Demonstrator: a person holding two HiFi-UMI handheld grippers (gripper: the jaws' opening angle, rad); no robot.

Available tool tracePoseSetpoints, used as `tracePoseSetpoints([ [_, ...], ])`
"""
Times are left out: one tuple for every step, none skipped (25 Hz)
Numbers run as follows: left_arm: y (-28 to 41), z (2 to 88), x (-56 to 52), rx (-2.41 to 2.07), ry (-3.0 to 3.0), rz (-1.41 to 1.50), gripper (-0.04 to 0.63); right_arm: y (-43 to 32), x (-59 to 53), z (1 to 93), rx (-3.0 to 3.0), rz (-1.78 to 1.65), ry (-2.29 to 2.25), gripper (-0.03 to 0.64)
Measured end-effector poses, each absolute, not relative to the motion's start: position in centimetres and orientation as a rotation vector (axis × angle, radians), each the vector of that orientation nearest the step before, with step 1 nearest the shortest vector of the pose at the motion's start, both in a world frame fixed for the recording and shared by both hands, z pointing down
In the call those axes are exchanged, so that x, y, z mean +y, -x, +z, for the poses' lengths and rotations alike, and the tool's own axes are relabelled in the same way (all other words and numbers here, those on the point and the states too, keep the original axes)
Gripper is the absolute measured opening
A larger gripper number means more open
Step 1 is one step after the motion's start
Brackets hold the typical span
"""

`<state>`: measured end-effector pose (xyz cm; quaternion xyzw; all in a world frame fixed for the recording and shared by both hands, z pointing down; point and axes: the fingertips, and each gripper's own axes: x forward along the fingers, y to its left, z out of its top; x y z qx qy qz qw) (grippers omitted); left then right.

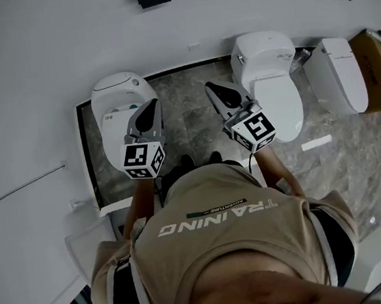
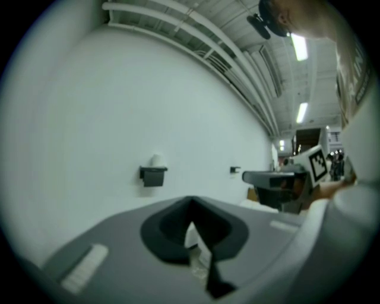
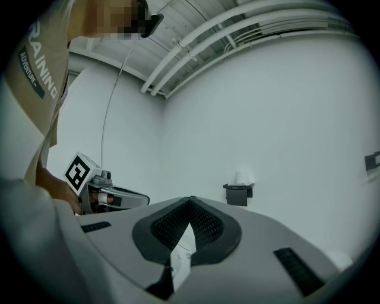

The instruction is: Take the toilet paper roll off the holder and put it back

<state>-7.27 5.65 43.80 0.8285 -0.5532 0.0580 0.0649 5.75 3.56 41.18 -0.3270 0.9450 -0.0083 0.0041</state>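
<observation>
Head view: left gripper (image 1: 148, 112) and right gripper (image 1: 217, 91) are held side by side, both pointing at the far white wall (image 1: 60, 47). Both are clenched tip to tip, with nothing between the jaws. The toilet paper roll (image 3: 242, 176) sits on the dark holder (image 3: 238, 194) on that wall, well apart from both grippers. Two white toilets (image 1: 266, 70) stand just beyond the gripper tips.

The grey marbled floor (image 1: 185, 107) bears a white toilet (image 1: 120, 98) at the left, two more white toilets (image 1: 268, 69) to its right, and a cardboard box (image 1: 379, 70).
</observation>
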Motion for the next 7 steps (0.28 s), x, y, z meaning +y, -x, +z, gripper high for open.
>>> tracePoseSetpoints([
  [7.2,44.1,5.7,-1.676,-2.496,0.175,0.000,-5.9,3.5,41.3,2.958,-0.022,1.023,0.012],
  [7.0,44.4,5.9,-1.679,-2.491,0.175,0.000,-6.1,3.7,41.5,2.953,-0.026,1.021,0.012],
  [6.7,44.8,6.1,-1.679,-2.485,0.173,0.000,-6.4,3.9,41.7,2.950,-0.031,1.020,0.012],
  [6.3,45.1,6.4,-1.675,-2.480,0.171,0.000,-6.8,4.1,41.8,2.949,-0.032,1.021,0.012],
  [5.9,45.3,6.5,-1.671,-2.479,0.169,0.000,-7.1,4.2,41.9,2.948,-0.029,1.025,0.012],
  [5.4,45.5,6.7,-1.665,-2.479,0.168,0.000,-7.5,4.3,41.9,2.947,-0.024,1.030,0.012],
  [5.0,45.7,6.8,-1.660,-2.480,0.166,0.000,-7.9,4.4,42.0,2.946,-0.017,1.036,0.012],
])
